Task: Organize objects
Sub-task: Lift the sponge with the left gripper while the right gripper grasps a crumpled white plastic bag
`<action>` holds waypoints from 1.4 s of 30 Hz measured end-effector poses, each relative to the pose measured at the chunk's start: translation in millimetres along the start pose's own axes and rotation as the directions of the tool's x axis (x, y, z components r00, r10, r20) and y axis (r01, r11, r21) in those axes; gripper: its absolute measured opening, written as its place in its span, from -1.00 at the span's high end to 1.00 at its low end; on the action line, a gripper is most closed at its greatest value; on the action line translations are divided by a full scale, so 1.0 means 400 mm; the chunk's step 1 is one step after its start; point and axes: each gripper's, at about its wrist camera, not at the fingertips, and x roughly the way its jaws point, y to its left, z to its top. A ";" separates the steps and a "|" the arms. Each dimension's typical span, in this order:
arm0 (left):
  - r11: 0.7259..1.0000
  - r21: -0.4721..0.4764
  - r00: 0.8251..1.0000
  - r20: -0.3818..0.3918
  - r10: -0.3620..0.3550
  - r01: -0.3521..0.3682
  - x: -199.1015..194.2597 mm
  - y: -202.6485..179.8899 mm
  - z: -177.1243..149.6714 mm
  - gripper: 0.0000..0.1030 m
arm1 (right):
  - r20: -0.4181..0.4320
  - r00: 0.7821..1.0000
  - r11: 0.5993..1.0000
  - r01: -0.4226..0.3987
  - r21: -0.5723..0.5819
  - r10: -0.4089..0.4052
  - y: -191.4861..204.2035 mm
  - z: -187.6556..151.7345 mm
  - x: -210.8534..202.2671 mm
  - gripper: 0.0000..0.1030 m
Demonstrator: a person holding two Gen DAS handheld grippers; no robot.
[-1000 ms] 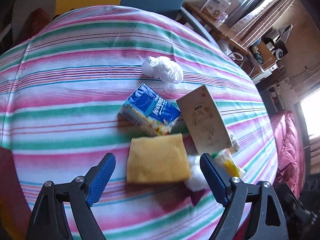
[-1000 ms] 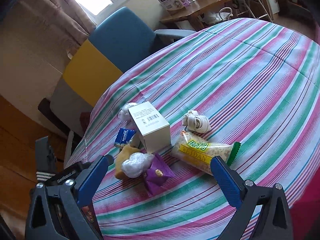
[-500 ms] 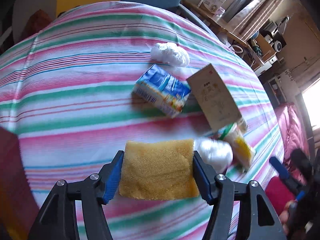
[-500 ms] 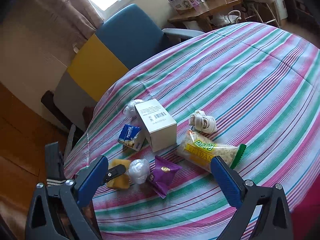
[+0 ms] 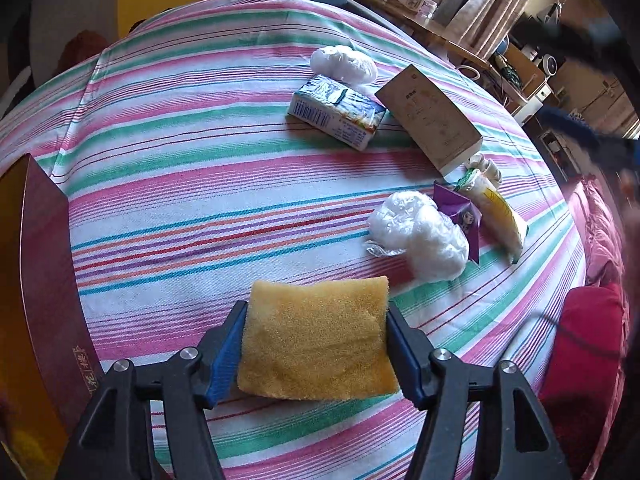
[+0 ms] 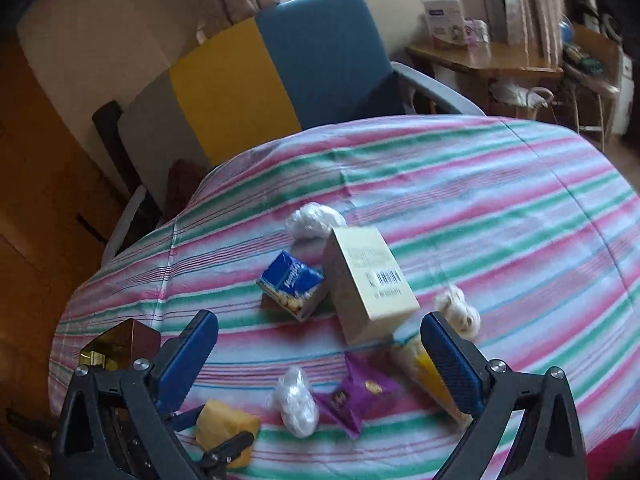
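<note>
A round table (image 5: 168,168) fills both views, covered in a cloth striped pink, green, white and blue, with a fold line running across it. The left gripper (image 5: 316,344) has its blue pads pressed against both sides of a yellow sponge (image 5: 316,336), which is clamped between them over the near edge of the cloth. The right gripper (image 6: 320,364) stands with its jaws wide apart and nothing between them, above the cluster of things at the table's near side. That cluster holds a blue carton (image 5: 336,114) lying on its side just beside a tilted beige box (image 5: 430,122), a crumpled white plastic bag (image 5: 344,63) beyond them, a second clear plastic wad (image 5: 420,230) nearer, a purple snack packet (image 5: 460,210) touching it, a yellow snack bag (image 5: 502,220) and a small white knotted bundle (image 6: 458,314). At the table's left edge stands a dark red wooden box (image 5: 44,280) with gold characters. Behind the table are a blue chair (image 6: 328,56) and yellow and grey panels — further right, a wooden desk (image 6: 480,60) with cartons under curtained windows; the right wrist view is blurred.
</note>
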 end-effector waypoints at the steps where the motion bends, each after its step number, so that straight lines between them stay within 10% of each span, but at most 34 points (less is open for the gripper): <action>1: 1.000 0.002 1.000 0.003 -0.001 0.001 0.000 0.000 0.000 -0.28 | -0.009 1.000 0.999 -0.001 -0.034 0.001 0.016 0.029 0.022 -0.98; 14: 0.998 -0.032 0.999 0.022 -0.044 0.045 -0.005 0.022 -0.015 -0.29 | -0.234 0.952 0.953 0.131 -0.274 -0.198 0.115 0.220 0.449 -0.89; 17: 0.999 -0.023 0.999 0.026 -0.038 0.039 -0.006 0.017 -0.015 -0.29 | -0.287 0.928 0.947 0.153 -0.283 -0.236 0.109 0.213 0.510 0.01; 20: 0.999 -0.028 0.999 0.031 -0.041 0.042 -0.008 0.019 -0.014 -0.29 | -0.264 0.942 0.951 0.132 -0.279 -0.208 0.115 0.211 0.482 0.23; 22: 0.999 -0.027 0.999 0.032 -0.040 0.041 -0.017 0.026 -0.019 -0.28 | -0.227 0.955 0.952 0.124 -0.279 -0.191 0.126 0.208 0.426 0.97; 29: 1.000 -0.016 0.999 0.035 -0.025 0.025 -0.031 0.027 -0.036 -0.26 | -0.144 0.987 0.955 0.028 -0.294 -0.074 0.153 0.160 0.230 0.90; 34: 0.999 -0.028 0.999 0.036 -0.028 0.029 -0.035 0.033 -0.040 -0.26 | -0.146 0.981 0.951 0.082 -0.299 -0.131 0.153 0.156 0.258 -0.06; 42: 0.999 -0.030 0.999 0.032 -0.039 0.040 -0.022 0.031 -0.029 -0.26 | -0.200 0.959 0.918 0.114 -0.379 -0.202 0.184 0.193 0.414 -0.61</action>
